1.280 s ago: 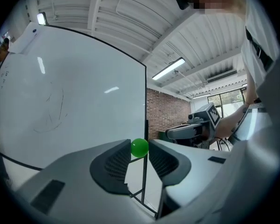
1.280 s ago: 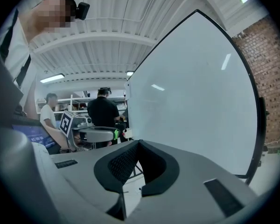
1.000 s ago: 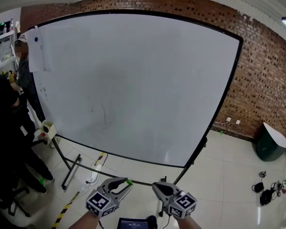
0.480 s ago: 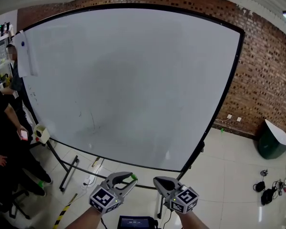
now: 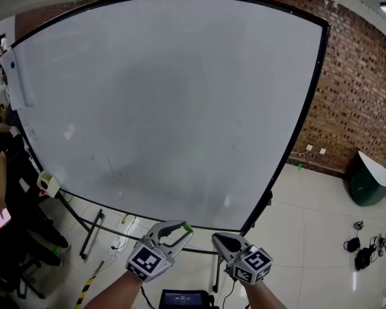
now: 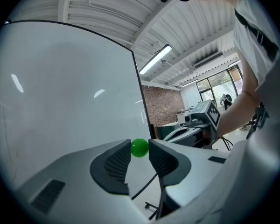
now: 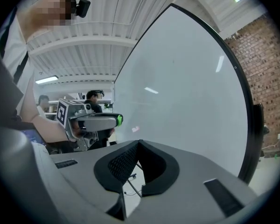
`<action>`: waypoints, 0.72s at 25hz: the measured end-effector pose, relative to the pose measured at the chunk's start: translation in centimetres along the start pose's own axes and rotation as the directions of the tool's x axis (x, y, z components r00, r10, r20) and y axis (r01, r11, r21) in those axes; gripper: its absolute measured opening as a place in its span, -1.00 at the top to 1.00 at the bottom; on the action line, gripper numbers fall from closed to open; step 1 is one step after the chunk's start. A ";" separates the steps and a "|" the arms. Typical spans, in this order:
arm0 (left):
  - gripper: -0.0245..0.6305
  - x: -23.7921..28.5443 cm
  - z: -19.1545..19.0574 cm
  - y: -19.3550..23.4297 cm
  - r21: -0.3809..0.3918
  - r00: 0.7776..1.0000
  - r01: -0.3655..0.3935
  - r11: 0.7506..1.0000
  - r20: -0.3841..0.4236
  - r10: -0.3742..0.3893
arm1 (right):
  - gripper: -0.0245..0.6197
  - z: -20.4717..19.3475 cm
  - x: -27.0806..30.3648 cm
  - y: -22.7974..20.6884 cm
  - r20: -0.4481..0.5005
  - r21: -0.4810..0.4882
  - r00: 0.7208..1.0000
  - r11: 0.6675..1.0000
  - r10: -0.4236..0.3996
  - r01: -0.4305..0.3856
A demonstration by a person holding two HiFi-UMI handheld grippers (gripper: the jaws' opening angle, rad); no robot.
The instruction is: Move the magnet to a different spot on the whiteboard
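The left hand-held gripper [image 5: 182, 229] pinched a small green magnet [image 6: 139, 148] between its jaw tips, low in front of the whiteboard [image 5: 167, 95] and not touching it. Beside it the right hand-held gripper [image 5: 220, 240] had its jaws pressed together on nothing. A brick wall [image 5: 357, 95] stood behind the board.

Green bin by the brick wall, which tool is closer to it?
Right. The green bin stands far off to the right. The right tool is on that side, and the left tool, pinching a green ball, sits further left.
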State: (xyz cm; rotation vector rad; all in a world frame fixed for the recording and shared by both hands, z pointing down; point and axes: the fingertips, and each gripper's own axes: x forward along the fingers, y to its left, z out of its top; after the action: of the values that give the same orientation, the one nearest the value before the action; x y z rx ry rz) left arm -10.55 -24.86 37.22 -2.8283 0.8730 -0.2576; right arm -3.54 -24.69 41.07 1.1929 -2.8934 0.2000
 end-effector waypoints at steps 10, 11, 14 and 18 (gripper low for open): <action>0.51 4.4 2.7 2.4 0.235 0.997 -0.019 0.972 -0.072 0.037 | 0.83 -0.9 1.3 -2.5 0.016 0.026 0.999 0.999 0.034 -0.034; 0.51 4.6 2.4 2.9 0.269 0.993 -0.038 0.962 -0.095 0.066 | 0.83 -0.9 1.5 -2.6 0.021 0.035 0.999 0.999 0.041 -0.042; 0.51 5.5 3.3 3.7 0.339 0.984 -0.083 0.937 -0.118 0.130 | 0.83 -0.7 2.0 -3.1 0.039 0.053 0.998 0.997 0.055 -0.057; 0.51 7.2 4.8 3.8 0.422 0.975 -0.088 0.902 -0.148 0.164 | 0.83 0.0 2.6 -4.2 0.057 0.061 0.996 0.996 0.066 -0.069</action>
State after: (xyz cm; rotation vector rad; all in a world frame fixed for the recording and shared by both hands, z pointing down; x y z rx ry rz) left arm -5.70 -31.47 32.54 -2.3707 0.9067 -0.6112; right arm -2.40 -29.47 41.72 1.1275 -2.9993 0.2654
